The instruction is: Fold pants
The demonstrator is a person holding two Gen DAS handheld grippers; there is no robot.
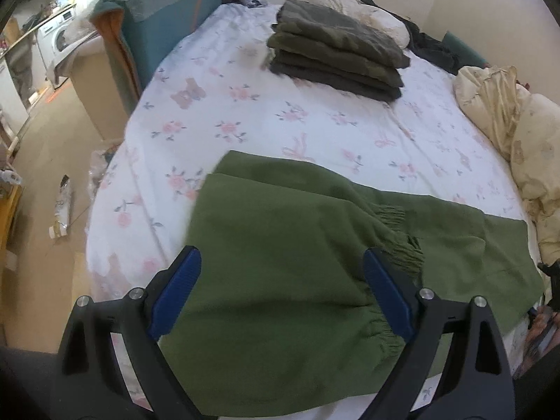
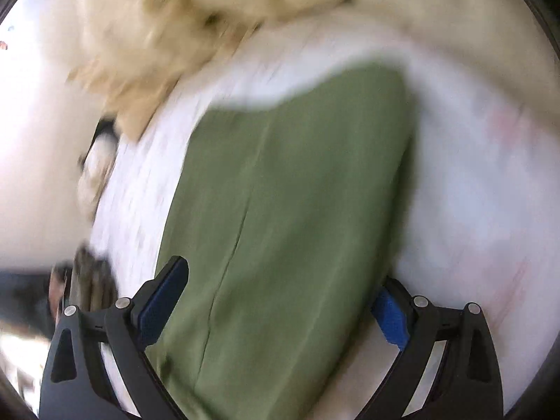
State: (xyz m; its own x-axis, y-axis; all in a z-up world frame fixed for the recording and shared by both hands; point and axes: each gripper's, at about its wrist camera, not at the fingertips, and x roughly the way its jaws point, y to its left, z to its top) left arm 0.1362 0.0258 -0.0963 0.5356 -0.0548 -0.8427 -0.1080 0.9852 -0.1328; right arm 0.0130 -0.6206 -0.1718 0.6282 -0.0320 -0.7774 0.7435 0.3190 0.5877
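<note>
The green pants (image 1: 280,280), lying flat across the lower frame on the floral bed (image 1: 315,129), look light, limp and wrinkle-prone, best pinched at the elastic waistband (image 1: 395,224); both grippers' fingers (image 1: 176,292) gape wide, holding nothing.

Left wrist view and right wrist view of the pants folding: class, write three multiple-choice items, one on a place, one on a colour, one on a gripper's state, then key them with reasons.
1. Where does the stack of folded dark clothes lie?
A. on the floor
B. on the far part of the bed
C. on the washing machine

2. What colour are the pants spread nearest the grippers?
A. green
B. red
C. black

3. How do the left gripper's jaws stand?
A. shut on the pants
B. shut on nothing
C. open above the pants

Key:
1 B: the stack of folded clothes rests on the flowered sheet beyond the pants.
2 A: the pants are green in both views.
3 C: the left gripper shows blue pads wide apart, cloth ungripped.
</note>
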